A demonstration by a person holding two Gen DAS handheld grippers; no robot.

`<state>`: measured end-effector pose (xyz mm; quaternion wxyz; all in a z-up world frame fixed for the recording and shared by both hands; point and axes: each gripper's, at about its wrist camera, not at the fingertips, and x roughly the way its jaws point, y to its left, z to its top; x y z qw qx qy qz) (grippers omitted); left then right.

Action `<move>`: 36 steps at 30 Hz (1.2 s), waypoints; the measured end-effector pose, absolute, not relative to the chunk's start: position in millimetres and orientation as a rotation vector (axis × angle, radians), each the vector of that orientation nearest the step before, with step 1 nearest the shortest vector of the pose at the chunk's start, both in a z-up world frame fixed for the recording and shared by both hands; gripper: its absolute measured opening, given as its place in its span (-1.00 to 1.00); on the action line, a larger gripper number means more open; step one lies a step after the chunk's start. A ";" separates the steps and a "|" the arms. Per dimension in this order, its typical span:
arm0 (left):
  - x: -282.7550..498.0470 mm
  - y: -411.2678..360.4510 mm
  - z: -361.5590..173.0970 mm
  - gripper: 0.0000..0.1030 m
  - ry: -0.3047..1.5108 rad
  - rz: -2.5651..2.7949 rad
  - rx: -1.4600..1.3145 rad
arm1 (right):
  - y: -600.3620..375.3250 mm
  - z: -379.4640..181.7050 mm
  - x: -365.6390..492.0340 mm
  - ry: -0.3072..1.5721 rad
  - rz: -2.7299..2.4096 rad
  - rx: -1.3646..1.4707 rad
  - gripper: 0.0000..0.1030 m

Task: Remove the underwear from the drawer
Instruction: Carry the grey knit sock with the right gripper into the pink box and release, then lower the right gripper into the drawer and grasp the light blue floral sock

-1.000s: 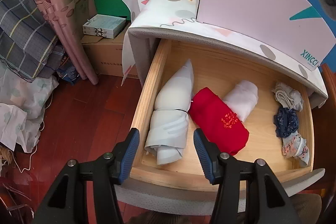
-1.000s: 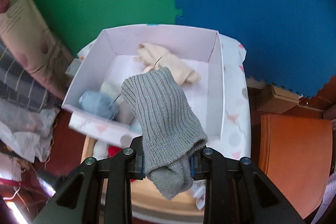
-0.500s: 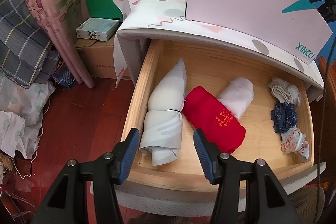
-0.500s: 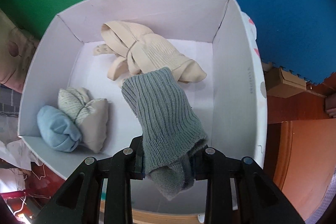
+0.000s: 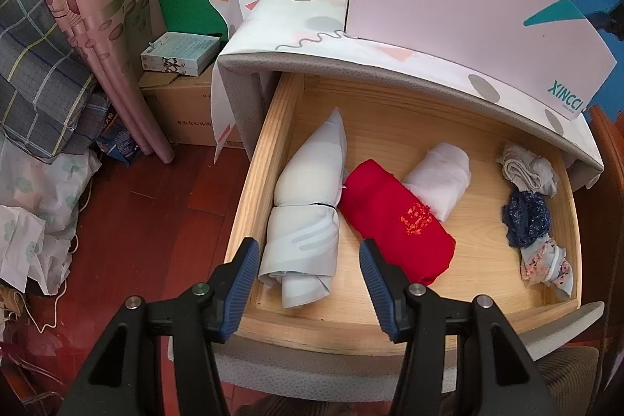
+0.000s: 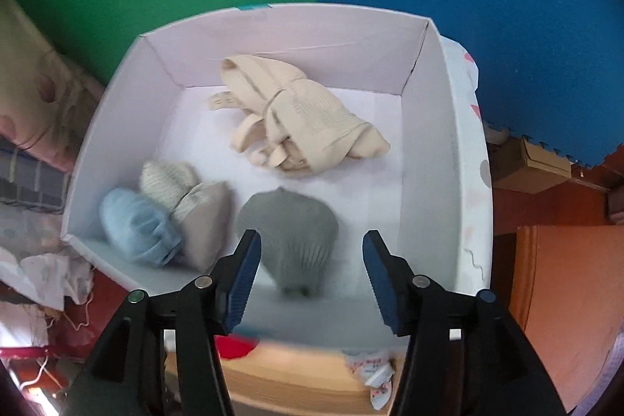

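My left gripper [image 5: 308,283] hangs open over the front left of the pulled-out wooden drawer [image 5: 390,330], with nothing between its fingers. Below it lie a pale blue roll [image 5: 308,209], a red roll [image 5: 397,217] and a white roll [image 5: 440,174]. Small grey [image 5: 526,170], navy [image 5: 526,217] and floral [image 5: 546,264] pieces sit at the drawer's right side. My right gripper [image 6: 310,279] is above the white box [image 6: 429,151]; its jaws are opening, and the blurred grey ribbed piece [image 6: 292,236] lies loose below them on the box floor.
The box also holds a beige garment [image 6: 300,115], a blue bundle [image 6: 136,225] and a cream bundle [image 6: 187,193]. A patterned cloth [image 5: 304,10] covers the cabinet top. Curtains [image 5: 97,26], a cardboard carton [image 5: 183,108] and piled fabric [image 5: 35,190] stand at the left on the red floor.
My right gripper sank over the white box and its fingers parted, dropping the grey ribbed piece onto the box floor. The left gripper stayed over the drawer.
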<state>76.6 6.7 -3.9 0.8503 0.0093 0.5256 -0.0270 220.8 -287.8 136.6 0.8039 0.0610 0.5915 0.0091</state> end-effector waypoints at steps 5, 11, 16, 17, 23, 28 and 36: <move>76.2 6.1 -4.0 0.06 1.111 -0.057 0.018 | -289.4 152.1 171.1 1.247 0.046 0.066 0.06; 76.3 4.9 -4.3 0.06 1.118 -0.060 0.014 | -298.5 134.0 111.9 1.321 0.067 0.056 0.06; 77.0 5.8 -5.8 0.06 1.128 -0.056 0.012 | -301.1 71.0 89.6 1.482 0.047 -0.012 0.06; 76.9 5.5 -5.8 0.06 1.128 -0.055 0.015 | -301.2 53.5 87.3 1.519 0.048 -0.019 0.06; 77.4 8.1 -6.7 0.06 1.132 -0.049 0.009 | -295.7 -23.1 84.8 1.646 0.032 -0.077 0.06; 77.0 7.1 -6.9 0.06 1.130 -0.054 0.017 | -290.0 -55.8 95.5 1.669 0.018 -0.120 0.06; 77.4 6.8 -7.6 0.06 1.135 -0.059 0.015 | -290.7 -88.2 106.6 1.690 -0.004 -0.167 0.07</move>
